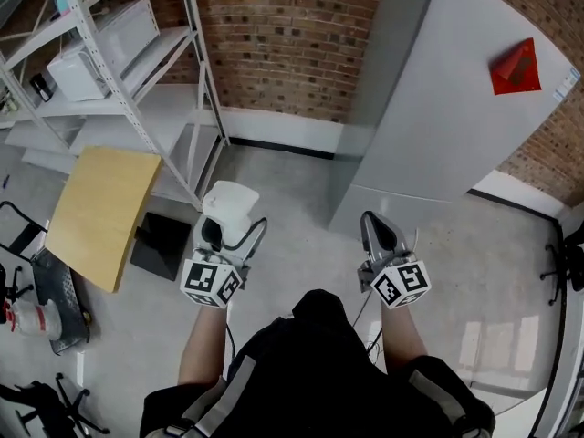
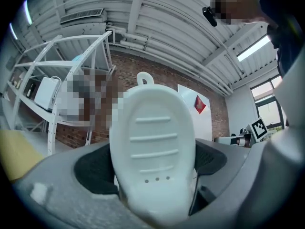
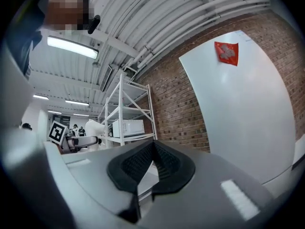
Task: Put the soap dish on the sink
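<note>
My left hand-held gripper (image 1: 232, 230) is clamped on the white soap dish (image 2: 153, 147), held above the grey floor (image 1: 292, 210) — my right hand-held gripper (image 1: 375, 226) has its jaws together, holding nothing.

Soap dish (image 2: 153, 137): its bottom end is sunk btwn my left gripper's (image 2: 152, 168) jaws, so I can't see that edge. In head view its near part sits behind the gripper body. Shelf rack (image 1: 137, 62) is cut off by top & left edges. Dark clutter (image 1: 50, 304) at bottom-left is clipped by the frame, can't ID. Red tag (image 1: 516, 67) on white panel (image 1: 438, 117): markings too small to read.
</note>
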A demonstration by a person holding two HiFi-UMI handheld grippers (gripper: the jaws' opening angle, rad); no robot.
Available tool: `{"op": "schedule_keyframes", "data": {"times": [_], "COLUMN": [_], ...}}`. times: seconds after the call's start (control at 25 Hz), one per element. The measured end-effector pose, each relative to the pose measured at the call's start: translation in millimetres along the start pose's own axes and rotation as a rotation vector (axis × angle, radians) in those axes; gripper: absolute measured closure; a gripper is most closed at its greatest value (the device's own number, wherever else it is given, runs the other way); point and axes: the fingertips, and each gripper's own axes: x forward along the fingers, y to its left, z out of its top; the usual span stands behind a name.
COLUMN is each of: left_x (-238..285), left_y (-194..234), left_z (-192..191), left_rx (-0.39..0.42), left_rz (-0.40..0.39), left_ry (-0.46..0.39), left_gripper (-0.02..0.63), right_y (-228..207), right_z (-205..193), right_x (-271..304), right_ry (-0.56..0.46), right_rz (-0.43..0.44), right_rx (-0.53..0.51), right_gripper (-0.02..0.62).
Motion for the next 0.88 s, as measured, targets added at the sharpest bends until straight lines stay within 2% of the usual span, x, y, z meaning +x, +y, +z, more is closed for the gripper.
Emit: {"op": "schedule_keyframes", "data": {"times": [0.6, 0.88], "left_x": [-28.0, -31.2], "left_y": [111.3, 145.8], "left_z": [12.4, 19.9], "left_rx": [0.02, 0.041], "left_rz": [0.312, 0.448], "left_ry": [-0.029, -0.025], "left_gripper": [0.146, 0.146], "right_y": [42.4, 57.1], "right_z": [-18.8, -17.5], "right_x": [150.2, 216.3], "right_ry": [0.051, 0.06], "right_rz": [0.294, 0.423], "right_rx": [0.029, 0.046], "right_gripper": [0.589, 0.589]}}
